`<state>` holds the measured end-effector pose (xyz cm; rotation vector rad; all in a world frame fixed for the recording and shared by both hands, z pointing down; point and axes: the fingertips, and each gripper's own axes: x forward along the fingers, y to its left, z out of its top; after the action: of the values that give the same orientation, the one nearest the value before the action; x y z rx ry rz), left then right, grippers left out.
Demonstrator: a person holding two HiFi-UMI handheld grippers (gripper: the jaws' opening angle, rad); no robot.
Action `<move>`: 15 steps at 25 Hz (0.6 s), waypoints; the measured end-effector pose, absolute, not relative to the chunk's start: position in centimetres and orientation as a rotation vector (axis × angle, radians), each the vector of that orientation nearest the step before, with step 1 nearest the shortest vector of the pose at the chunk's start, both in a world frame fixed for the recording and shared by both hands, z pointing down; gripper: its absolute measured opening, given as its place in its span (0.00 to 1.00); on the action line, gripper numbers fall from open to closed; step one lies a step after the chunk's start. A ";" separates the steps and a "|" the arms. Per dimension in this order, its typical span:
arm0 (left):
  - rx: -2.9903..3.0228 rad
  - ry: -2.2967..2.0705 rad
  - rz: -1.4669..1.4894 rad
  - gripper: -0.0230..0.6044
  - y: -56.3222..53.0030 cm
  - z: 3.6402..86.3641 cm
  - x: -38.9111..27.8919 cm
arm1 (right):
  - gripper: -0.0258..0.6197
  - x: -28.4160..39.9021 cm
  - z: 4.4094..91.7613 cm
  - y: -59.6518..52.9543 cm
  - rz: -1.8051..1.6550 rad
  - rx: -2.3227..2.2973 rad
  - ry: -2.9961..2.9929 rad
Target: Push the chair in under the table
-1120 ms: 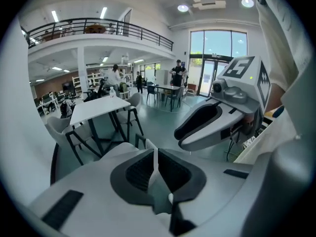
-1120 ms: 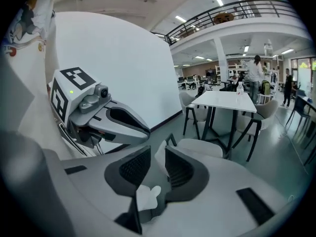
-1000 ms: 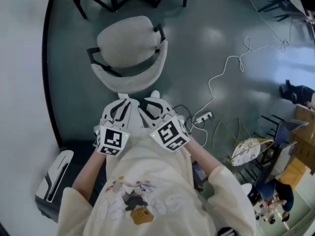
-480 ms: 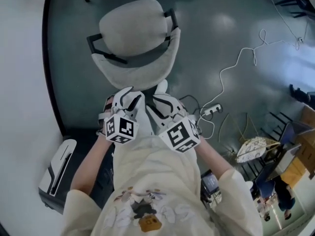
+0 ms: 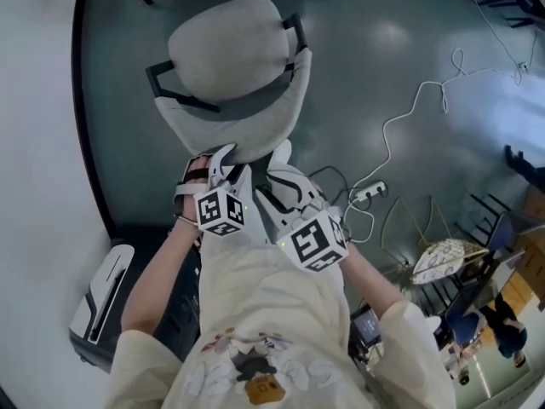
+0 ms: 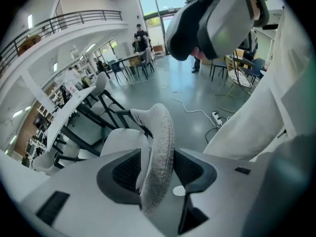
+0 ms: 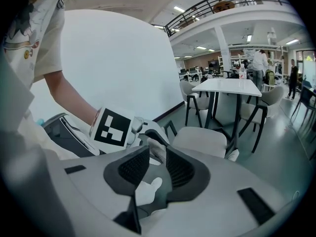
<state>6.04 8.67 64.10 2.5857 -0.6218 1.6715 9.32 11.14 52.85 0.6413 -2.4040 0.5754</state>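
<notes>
From the head view, the left gripper (image 5: 223, 164) has come down since a second ago and is now at the back of the chair (image 5: 230, 54). The chair stands next to the white table (image 5: 34, 143), not under it yet. I see no box or bin.

In the left gripper view, its jaws are opening. The chair's backrest (image 6: 160, 142) is between them, not squeezed. I think it is getting ready to push.

In the right gripper view, the right gripper (image 7: 158, 169) is open a little and holds nothing.

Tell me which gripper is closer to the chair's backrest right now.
Left. The left gripper has its opening jaws straddling the rim of the backrest, while the right gripper sits beside it, its tips apparently just short of the backrest's edge.
</notes>
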 end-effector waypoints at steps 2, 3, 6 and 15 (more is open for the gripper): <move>2.595 -0.607 1.656 0.35 8.6 64.6 6.2 | 0.18 9.5 52.8 11.0 0.568 0.640 -2.399; 2.599 -0.598 1.635 0.29 8.8 64.9 6.2 | 0.18 9.5 52.9 10.9 0.564 0.639 -2.398; 2.606 -0.584 1.626 0.20 9.3 65.1 6.2 | 0.18 9.6 52.7 10.8 0.572 0.656 -2.419; 2.629 -0.488 1.613 0.20 8.9 64.8 5.7 | 0.18 9.7 52.5 9.2 0.571 0.668 -2.440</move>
<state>5.71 8.93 64.83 2.6295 -0.4881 1.6132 9.71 9.21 52.51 0.6676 -2.4397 0.5712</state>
